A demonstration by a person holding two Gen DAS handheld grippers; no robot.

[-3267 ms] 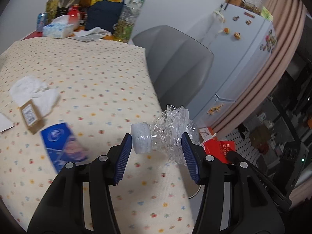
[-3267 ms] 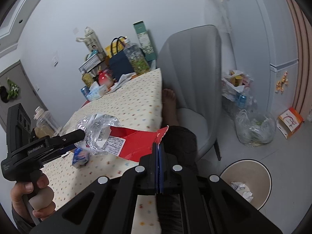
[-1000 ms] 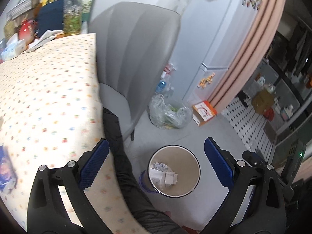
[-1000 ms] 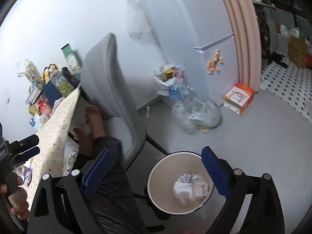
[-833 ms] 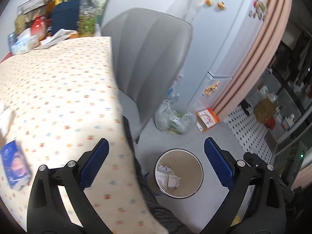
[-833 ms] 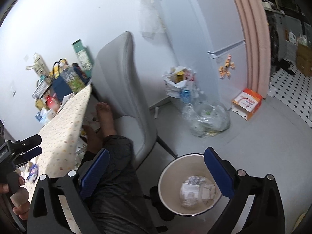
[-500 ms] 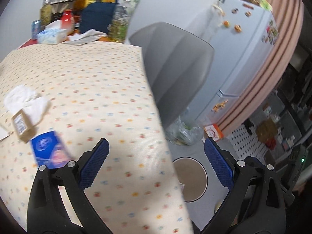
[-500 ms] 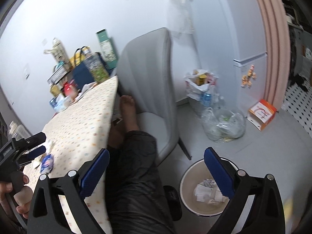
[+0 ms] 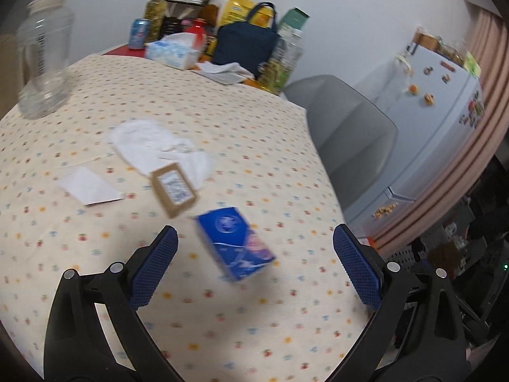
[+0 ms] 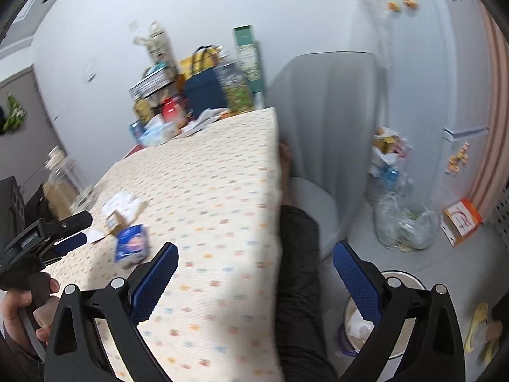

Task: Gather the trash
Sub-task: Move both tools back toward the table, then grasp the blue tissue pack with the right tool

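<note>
My left gripper [image 9: 254,267] hangs open and empty just above a blue packet [image 9: 234,243] on the dotted tablecloth [image 9: 222,121]. Beyond the packet lie a small brown box [image 9: 173,189], a crumpled white tissue [image 9: 152,143] and a flat white paper [image 9: 89,187]. My right gripper [image 10: 254,273] is open and empty over the table's right edge. In the right wrist view the blue packet [image 10: 132,243], the brown box [image 10: 114,219] and the left gripper [image 10: 68,227] show at the left. The round trash bin [image 10: 400,315] stands on the floor, partly hidden behind the right finger.
A clear jar [image 9: 43,54] stands at the table's far left. A tissue box [image 9: 173,52], navy bag [image 9: 246,44] and bottles crowd the far end. A grey chair [image 10: 324,121], a person's leg [image 10: 299,254], a plastic bag [image 10: 404,222] and a fridge [image 9: 426,121] lie to the right.
Both grippers let go of the crushed bottle and red wrapper over the bin, then swung back left to the table. The left one now hovers over the blue packet.
</note>
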